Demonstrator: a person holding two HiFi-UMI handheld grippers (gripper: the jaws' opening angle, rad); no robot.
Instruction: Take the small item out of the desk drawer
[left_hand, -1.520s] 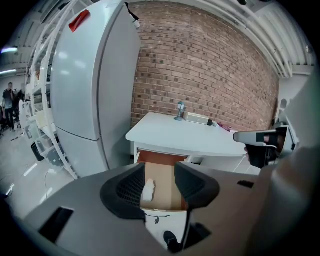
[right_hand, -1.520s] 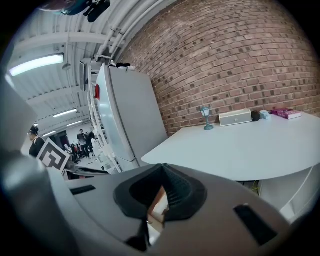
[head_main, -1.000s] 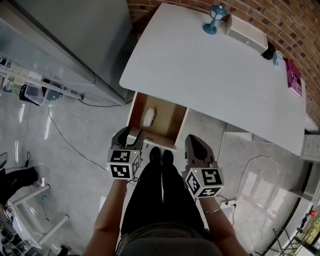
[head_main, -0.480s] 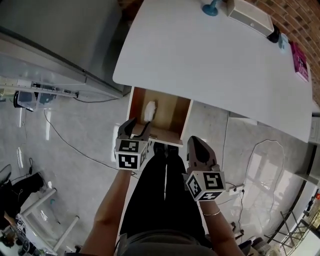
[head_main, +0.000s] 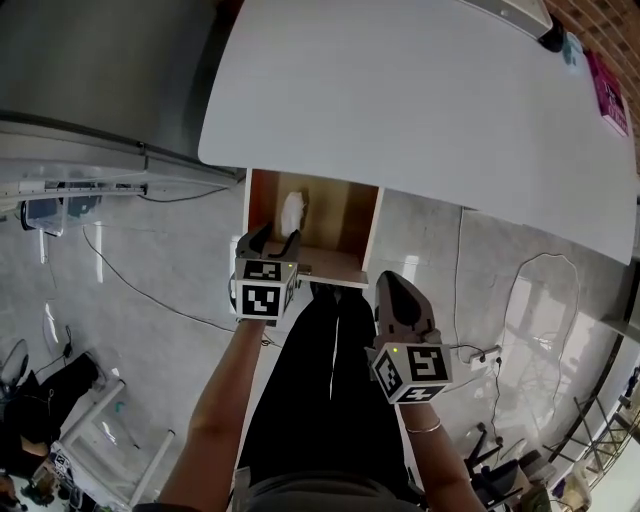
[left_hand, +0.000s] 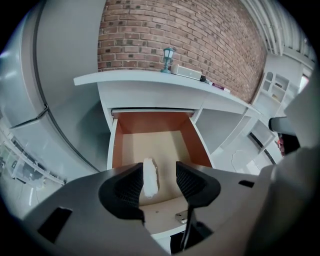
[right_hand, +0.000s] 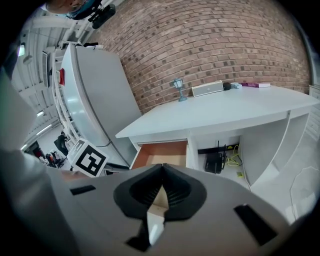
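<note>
The wooden desk drawer (head_main: 364, 228) (left_hand: 199, 145) stands pulled out under the white desk (head_main: 400, 110). A small white item (head_main: 292, 210) (left_hand: 150, 176) lies on its floor, left of middle. My left gripper (head_main: 270, 240) (left_hand: 158, 180) hovers open over the drawer's front edge, and the item shows in the gap between its jaws without touching them. My right gripper (head_main: 392, 290) (right_hand: 162, 181) is shut and empty, held to the right of the drawer front, near the person's legs.
A grey cabinet (head_main: 100, 70) stands left of the desk. Cables (head_main: 130, 280) run over the floor at left and right. A lamp (left_hand: 167, 59), a white box (left_hand: 186, 72) and a pink book (head_main: 612, 90) sit at the desk's far edge by the brick wall.
My left gripper has moved forward to the drawer's front edge, its jaws now over the drawer. The right gripper has hardly moved. The head view has shifted toward the drawer.
</note>
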